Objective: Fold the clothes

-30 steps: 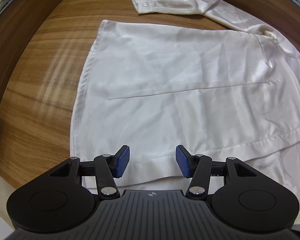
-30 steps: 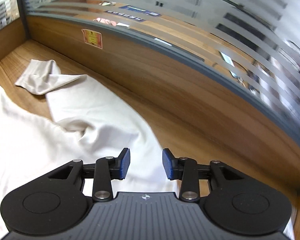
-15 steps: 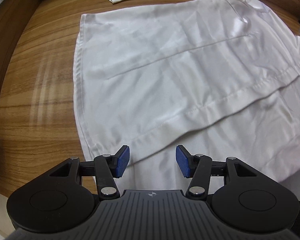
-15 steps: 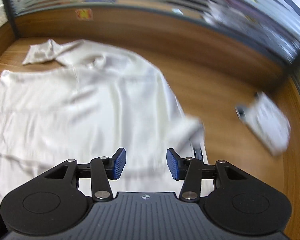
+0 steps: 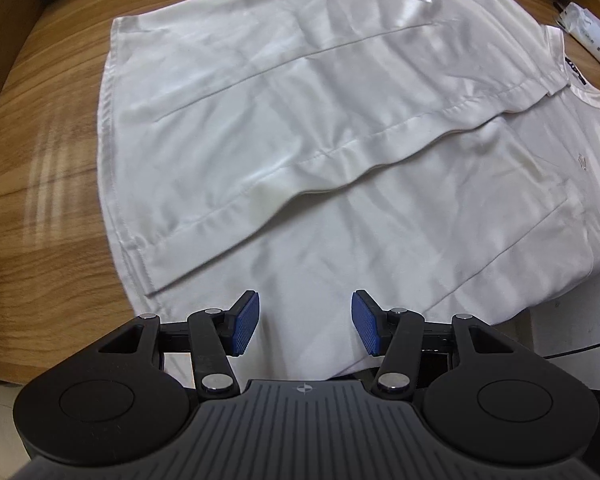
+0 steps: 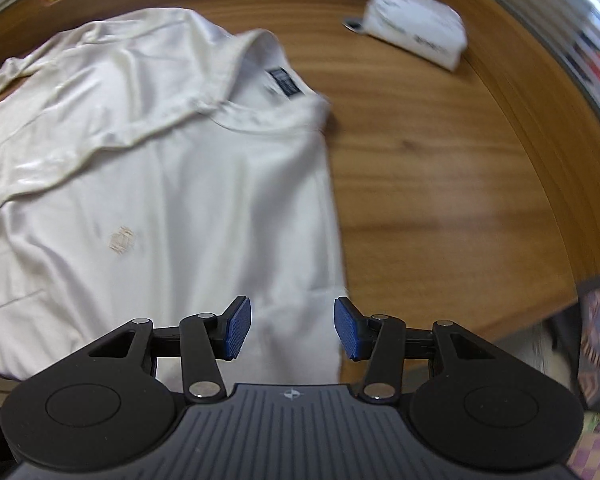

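1. White shirt (image 5: 340,128) lies flat on the wooden table (image 5: 48,152), one side folded over its middle.
2. My left gripper (image 5: 305,322) hovers above the hem, jaws apart, gripping nothing.
3. My right gripper (image 6: 292,326) hovers over the shirt's side edge; jaws have just been opening, empty.
4. White packet (image 6: 418,38) lies apart, beyond the collar.

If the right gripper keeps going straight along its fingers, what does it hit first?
Most likely the white shirt. The right gripper is open, with nothing between its jaws, which have just been opening, and fabric near the shirt's side edge lies ahead. Depth is unclear; slightly right, it would meet the bare wooden table.
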